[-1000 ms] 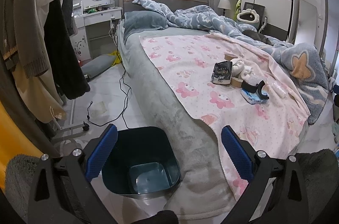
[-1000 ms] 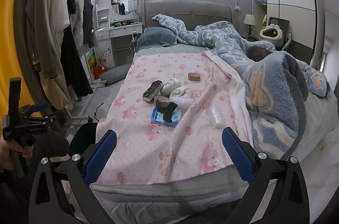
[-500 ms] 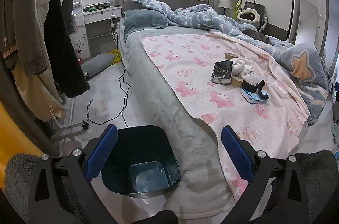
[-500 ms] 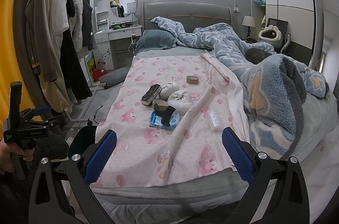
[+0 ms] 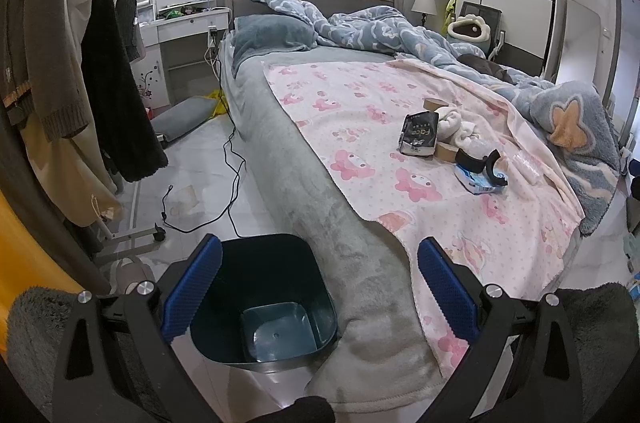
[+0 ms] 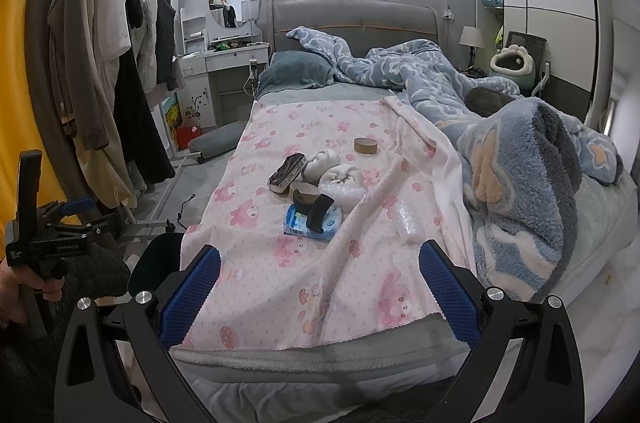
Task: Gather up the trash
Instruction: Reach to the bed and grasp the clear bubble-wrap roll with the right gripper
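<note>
Two tools are showing, both with blue pads spread wide and gripping nothing: the left tool (image 5: 319,287) is hovering above one dark teal bin (image 5: 264,299), which is standing on the floor against the foot corner of the bed (image 5: 304,183); the right tool (image 6: 319,287) is hovering over the foot edge of one pink printed blanket (image 6: 304,263). One hand (image 6: 16,287) is gripping the left tool's handle at the left border of the right wrist view. Trash is lying in a cluster mid-blanket, well apart from the bin: one black foil pouch (image 5: 419,135), two cardboard tape cores visible in the left view (image 5: 435,103) (image 5: 447,151), one blue packet (image 5: 480,181) with one curved black piece (image 5: 478,161) lying across it, one bundle of white cloth (image 5: 456,125), and one clear crumpled wrapper (image 5: 526,165) just beside the packet. One blue fleece duvet (image 6: 520,163) is lying heaped along the far side of the bed. One clothes rack (image 6: 116,71) is standing at the left.
</note>
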